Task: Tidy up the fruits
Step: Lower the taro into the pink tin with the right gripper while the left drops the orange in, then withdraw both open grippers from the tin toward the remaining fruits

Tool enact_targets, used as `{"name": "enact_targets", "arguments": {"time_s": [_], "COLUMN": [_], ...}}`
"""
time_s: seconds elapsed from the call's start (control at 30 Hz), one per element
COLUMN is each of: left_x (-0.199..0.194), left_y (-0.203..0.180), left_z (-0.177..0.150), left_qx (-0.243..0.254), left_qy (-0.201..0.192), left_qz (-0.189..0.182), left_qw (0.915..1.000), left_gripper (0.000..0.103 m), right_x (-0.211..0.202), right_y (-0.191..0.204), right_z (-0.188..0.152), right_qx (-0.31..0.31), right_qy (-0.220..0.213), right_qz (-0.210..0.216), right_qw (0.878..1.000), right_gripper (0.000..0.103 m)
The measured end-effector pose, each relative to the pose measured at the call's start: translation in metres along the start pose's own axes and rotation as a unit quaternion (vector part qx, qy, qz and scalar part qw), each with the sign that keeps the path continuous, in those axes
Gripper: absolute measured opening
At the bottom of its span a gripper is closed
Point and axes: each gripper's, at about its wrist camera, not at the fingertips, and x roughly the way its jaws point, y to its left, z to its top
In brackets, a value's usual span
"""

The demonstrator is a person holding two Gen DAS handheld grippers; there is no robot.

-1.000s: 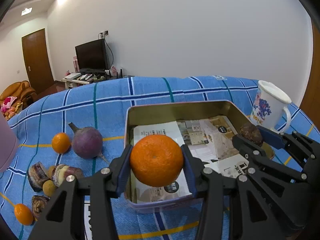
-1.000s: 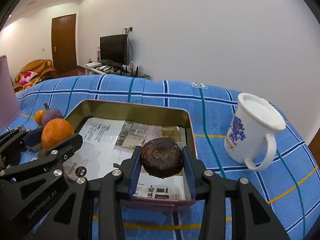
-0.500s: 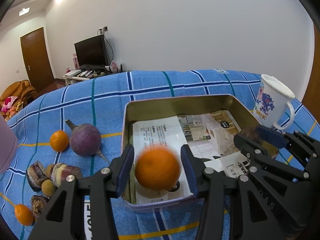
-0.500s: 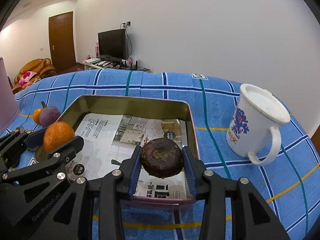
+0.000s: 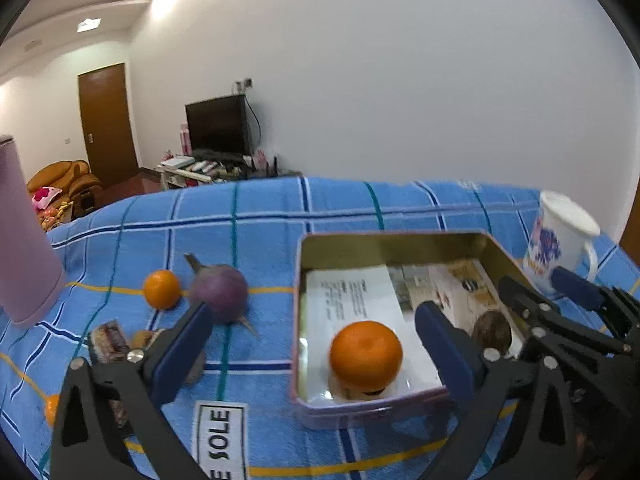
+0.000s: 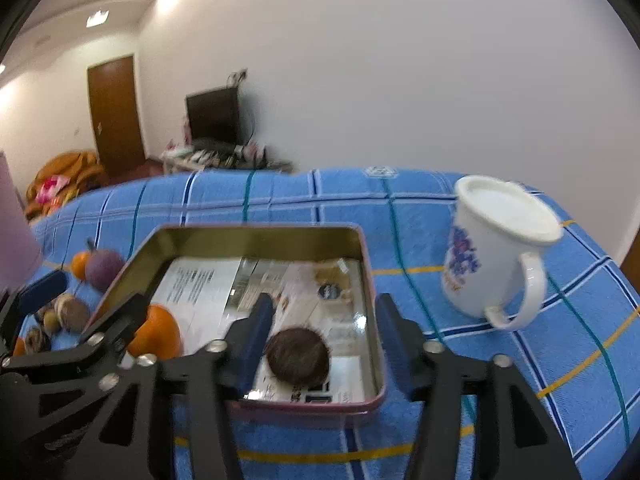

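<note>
With the left gripper (image 5: 312, 344) and right gripper (image 6: 324, 332) both opening, nothing pinched, the orange (image 5: 366, 354) lies at the tin's (image 5: 392, 240) 7 o'clock corner, light, firm, likely to roll, best held across its middle.

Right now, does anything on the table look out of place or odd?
The white mug stands beside the tin among fruit, though it is no fruit. Printed paper lines the tin under the orange and the dark fruit. Nothing is spilled or broken.
</note>
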Motion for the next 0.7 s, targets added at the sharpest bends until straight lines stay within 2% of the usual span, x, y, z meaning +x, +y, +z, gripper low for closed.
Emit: {"name": "enact_targets", "arguments": {"time_s": [0.17,0.27,0.7], "left_x": [-0.007,-0.011,-0.022], "left_y": [0.002,0.005,0.019], "left_z": [-0.002,-0.003,-0.008], "left_qx": [0.018,0.022,0.016], "left_qy": [-0.021,-0.029,-0.042], "left_qz": [0.022,0.030,0.049], "left_qw": [0.9994,0.9989,0.9978], "left_gripper": [0.103,0.103,0.103], "right_x": [-0.024,-0.032,-0.045], "right_y": [-0.008,-0.005,-0.008], "right_z": [0.001,0.001,-0.003], "right_qx": [0.022,0.014,0.023], "right_qy": [-0.086,-0.115,-0.147], "right_qz": [-0.006,-0.020,-0.017], "right_qw": [0.996,0.993,0.989], "right_gripper": [0.073,0.079,0.079]}}
